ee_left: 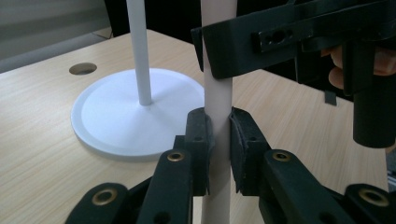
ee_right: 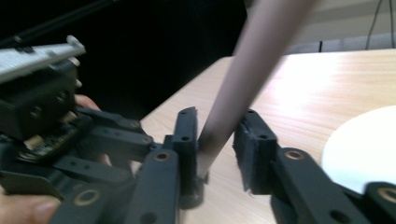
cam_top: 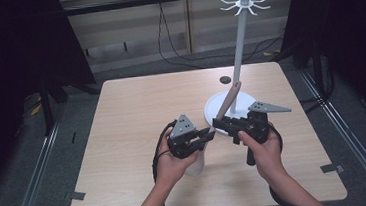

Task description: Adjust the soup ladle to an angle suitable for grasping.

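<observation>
A pale pinkish rod (cam_top: pixel 228 101) slants up over the table toward a white stand (cam_top: pixel 239 53) whose round base (cam_top: pixel 245 100) sits at right centre. My left gripper (cam_top: pixel 209 133) is shut on the rod (ee_left: pixel 218 93), both pads pressing its sides. From the other side my right gripper (cam_top: pixel 218 122) reaches around the same rod (ee_right: pixel 247 70) a little higher up. It stands open: the rod leans on one pad and a gap shows at the other. A whitish end (cam_top: pixel 196 164) shows beneath the left hand. The right gripper (ee_left: pixel 280 37) crosses the rod in the left gripper view.
The stand's top carries a ring of several white hooks (cam_top: pixel 245 2). A dark round hole (cam_top: pixel 225 79) lies in the tabletop behind the base (ee_left: pixel 116 116). Bare light wood (cam_top: pixel 132 117) spreads to the left. Dark curtains and floor rails flank the table.
</observation>
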`<state>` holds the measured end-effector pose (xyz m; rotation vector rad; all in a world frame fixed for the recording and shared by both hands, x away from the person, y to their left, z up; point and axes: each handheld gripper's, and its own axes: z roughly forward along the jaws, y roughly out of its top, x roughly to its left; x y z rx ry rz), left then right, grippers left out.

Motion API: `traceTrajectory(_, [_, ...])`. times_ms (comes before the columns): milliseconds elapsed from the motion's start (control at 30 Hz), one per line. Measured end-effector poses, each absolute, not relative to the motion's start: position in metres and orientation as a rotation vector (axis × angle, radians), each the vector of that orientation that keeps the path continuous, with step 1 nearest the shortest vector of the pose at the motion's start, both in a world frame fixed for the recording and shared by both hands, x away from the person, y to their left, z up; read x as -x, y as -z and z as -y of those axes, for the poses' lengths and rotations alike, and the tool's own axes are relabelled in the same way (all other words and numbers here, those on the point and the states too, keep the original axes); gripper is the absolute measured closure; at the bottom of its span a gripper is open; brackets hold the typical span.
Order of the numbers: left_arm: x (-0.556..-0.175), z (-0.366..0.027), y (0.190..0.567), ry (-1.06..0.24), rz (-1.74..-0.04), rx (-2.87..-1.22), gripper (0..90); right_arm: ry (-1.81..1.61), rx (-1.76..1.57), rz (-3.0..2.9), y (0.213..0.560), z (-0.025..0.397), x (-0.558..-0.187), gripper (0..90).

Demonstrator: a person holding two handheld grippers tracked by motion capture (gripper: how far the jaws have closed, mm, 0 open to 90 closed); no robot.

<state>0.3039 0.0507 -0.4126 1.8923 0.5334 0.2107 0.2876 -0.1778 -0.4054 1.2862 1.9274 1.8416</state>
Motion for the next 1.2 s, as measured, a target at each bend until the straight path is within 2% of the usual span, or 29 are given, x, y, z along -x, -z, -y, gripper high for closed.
traceTrajectory(67, [-0.304, -0.050, 0.412, -0.202, -0.541, -1.876, 78.7, -1.869, -1.255, -1.933, 0.401, 0.176, -0.287, 78.4])
traceTrajectory(200, [-0.307, -0.052, 0.413, -0.147, -0.554, -1.823, 77.9, -1.826, -1.174, -1.969, 0.392, 0.170, -0.287, 78.9])
traceTrajectory(267, [-0.308, -0.055, 0.412, -0.166, -0.551, -1.827, 66.2, -1.818, -1.159, -1.983, 0.389, 0.170, -0.289, 78.9])
traceTrajectory(300, [-0.309, -0.057, 0.412, -0.174, -0.559, -1.817, 66.2, -1.810, -1.153, -1.991, 0.388, 0.171, -0.290, 78.9])
traceTrajectory(333, [-0.309, -0.059, 0.412, -0.179, -0.571, -1.822, 61.7, -1.797, -1.142, -1.993, 0.386, 0.172, -0.291, 78.9])
traceTrajectory(533, [-0.313, -0.080, 0.432, -0.256, -0.632, -1.900, 24.5, -1.753, -1.096, -2.001, 0.368, 0.187, -0.304, 78.9])
traceTrajectory(600, [-0.314, -0.083, 0.437, -0.263, -0.649, -1.907, 19.3, -1.744, -1.087, -2.004, 0.364, 0.189, -0.306, 78.9])
traceTrajectory(767, [-0.320, -0.095, 0.452, -0.254, -0.706, -1.946, 12.5, -1.709, -1.040, -2.006, 0.337, 0.199, -0.319, 78.9])
traceTrajectory(1200, [-0.318, -0.096, 0.455, -0.267, -0.707, -1.965, 10.6, -1.722, -0.980, -2.005, 0.290, 0.213, -0.344, 78.9])
